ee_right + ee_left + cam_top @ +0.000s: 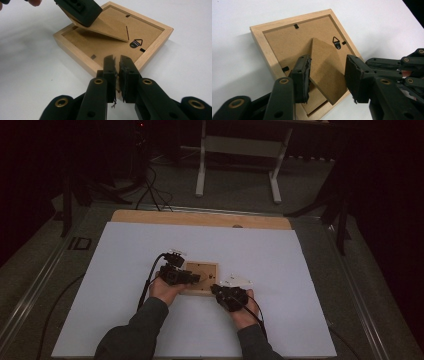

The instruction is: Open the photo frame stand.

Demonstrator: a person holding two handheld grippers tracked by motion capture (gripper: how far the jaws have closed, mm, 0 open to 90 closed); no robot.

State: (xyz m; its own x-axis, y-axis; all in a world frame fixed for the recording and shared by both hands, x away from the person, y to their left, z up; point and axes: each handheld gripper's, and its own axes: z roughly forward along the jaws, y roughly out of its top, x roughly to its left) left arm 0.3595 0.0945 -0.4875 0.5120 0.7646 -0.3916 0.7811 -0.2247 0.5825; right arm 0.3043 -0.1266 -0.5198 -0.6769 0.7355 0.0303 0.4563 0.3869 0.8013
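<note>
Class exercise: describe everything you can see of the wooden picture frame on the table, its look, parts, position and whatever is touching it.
The picture frame is small, square, of pale wood, lying face down on the white table. Its brown fibreboard back carries small black retaining clips, a metal hanging hook and a hinged easel stand, lifted at an angle. The left gripper straddles that stand, one jaw against it. The right gripper, nearly closed, clamps the frame's near rim.
</note>
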